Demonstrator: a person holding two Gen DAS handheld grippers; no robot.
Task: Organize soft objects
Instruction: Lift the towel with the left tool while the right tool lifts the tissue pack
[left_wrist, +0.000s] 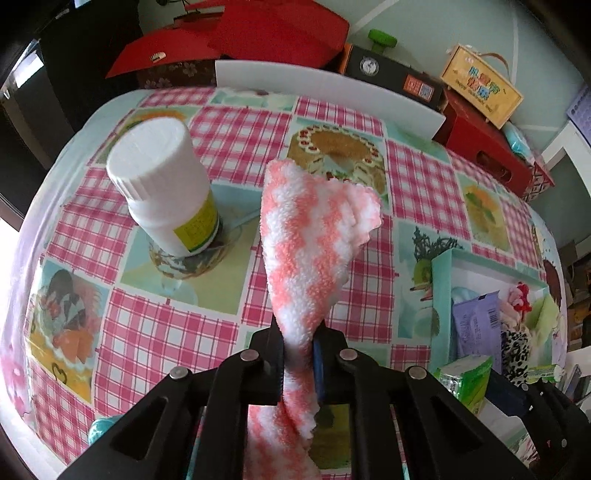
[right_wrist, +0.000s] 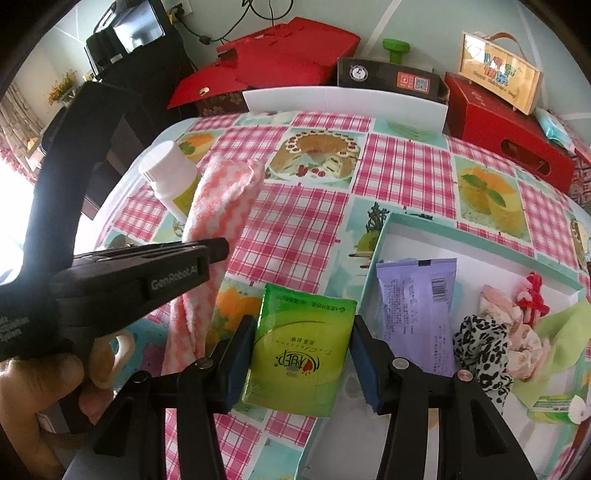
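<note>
1. Lifting a fluffy pink-and-white striped towel (left_wrist: 303, 236), the left gripper (left_wrist: 299, 354) has its jaws pinched shut on it.
2. Right gripper (right_wrist: 301, 354) jaws clasp a green tissue pack (right_wrist: 301, 343).
3. Next, probably: carry both rightward into the mint cardboard box (right_wrist: 480, 236).

Fluffy pink-and-white striped towel (left_wrist: 303, 236): lower end cut off by frame edge. White plastic bottle (right_wrist: 170, 177): base hidden behind towel. Purple foil packet (right_wrist: 417, 306): print illegible.
</note>
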